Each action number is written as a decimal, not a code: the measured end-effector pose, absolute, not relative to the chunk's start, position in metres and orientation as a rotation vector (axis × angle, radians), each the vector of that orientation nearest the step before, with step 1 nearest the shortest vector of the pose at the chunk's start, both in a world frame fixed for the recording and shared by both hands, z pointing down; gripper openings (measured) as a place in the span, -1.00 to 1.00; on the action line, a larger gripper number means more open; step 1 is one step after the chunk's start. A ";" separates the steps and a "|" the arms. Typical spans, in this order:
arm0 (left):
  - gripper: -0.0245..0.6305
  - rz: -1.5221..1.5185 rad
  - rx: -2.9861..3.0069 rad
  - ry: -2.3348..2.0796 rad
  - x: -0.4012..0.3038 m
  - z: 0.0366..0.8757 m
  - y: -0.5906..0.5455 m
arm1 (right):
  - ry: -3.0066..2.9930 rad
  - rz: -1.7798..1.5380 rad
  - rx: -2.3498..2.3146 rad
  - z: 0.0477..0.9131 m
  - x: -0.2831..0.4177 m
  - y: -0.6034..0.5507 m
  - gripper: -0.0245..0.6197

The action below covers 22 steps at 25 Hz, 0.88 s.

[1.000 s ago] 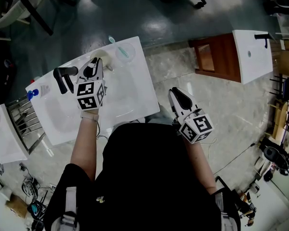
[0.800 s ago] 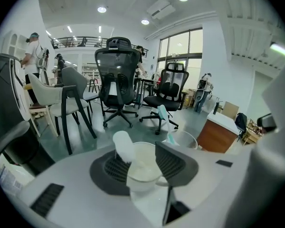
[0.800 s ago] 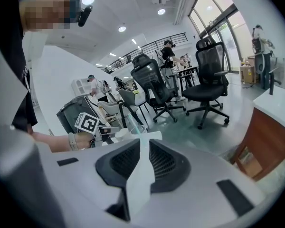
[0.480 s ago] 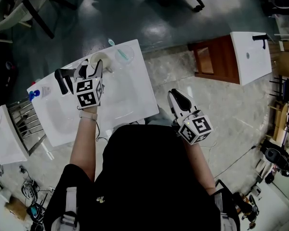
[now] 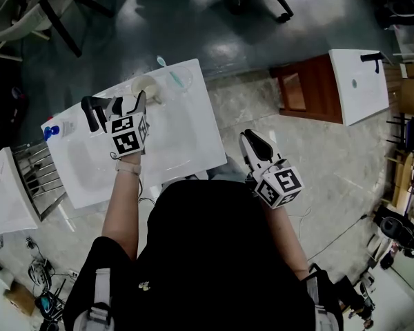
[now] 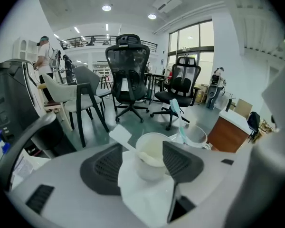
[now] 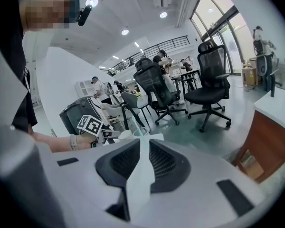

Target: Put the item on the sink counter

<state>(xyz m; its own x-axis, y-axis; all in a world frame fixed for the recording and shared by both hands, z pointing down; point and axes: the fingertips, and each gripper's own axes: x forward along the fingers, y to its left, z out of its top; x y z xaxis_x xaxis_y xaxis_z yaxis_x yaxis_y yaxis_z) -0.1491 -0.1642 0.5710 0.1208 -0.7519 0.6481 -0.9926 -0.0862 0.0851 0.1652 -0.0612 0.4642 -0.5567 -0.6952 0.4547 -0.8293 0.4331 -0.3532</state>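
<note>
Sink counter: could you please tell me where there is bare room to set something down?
Bare: the right rim of the counter, from the glass to the near corner, and the near rim. Crowded: the far edge, holding bottle, faucet, cup and glass, plus the left hand-held gripper.

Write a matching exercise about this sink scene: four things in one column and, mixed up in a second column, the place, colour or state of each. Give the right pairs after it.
Column one
1. white cup
2. toothbrush
3. faucet
4. right gripper

Column two
A. stands inside the clear glass
B. black
C. jaws together, over the floor past the counter's right edge
D. stands on the sink counter, beside the clear glass

Right pairs: 1-D, 2-A, 3-B, 4-C
</note>
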 end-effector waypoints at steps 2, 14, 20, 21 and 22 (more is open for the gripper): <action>-0.12 0.611 1.879 -1.674 -0.149 0.574 -0.162 | -2.447 0.808 1.331 0.464 0.166 -0.059 -0.69; -0.13 0.527 1.943 -1.602 -0.128 0.552 -0.146 | -2.489 0.788 1.317 0.456 0.166 -0.054 -0.70; -0.64 0.395 2.079 -1.632 -0.113 0.490 -0.137 | -2.560 0.762 1.247 0.445 0.154 -0.062 -0.70; -0.75 0.348 2.102 -1.631 -0.111 0.476 -0.134 | -2.578 0.754 1.229 0.441 0.151 -0.065 -0.70; -0.79 0.300 2.125 -1.624 -0.107 0.463 -0.130 | -2.594 0.745 1.210 0.438 0.146 -0.068 -0.70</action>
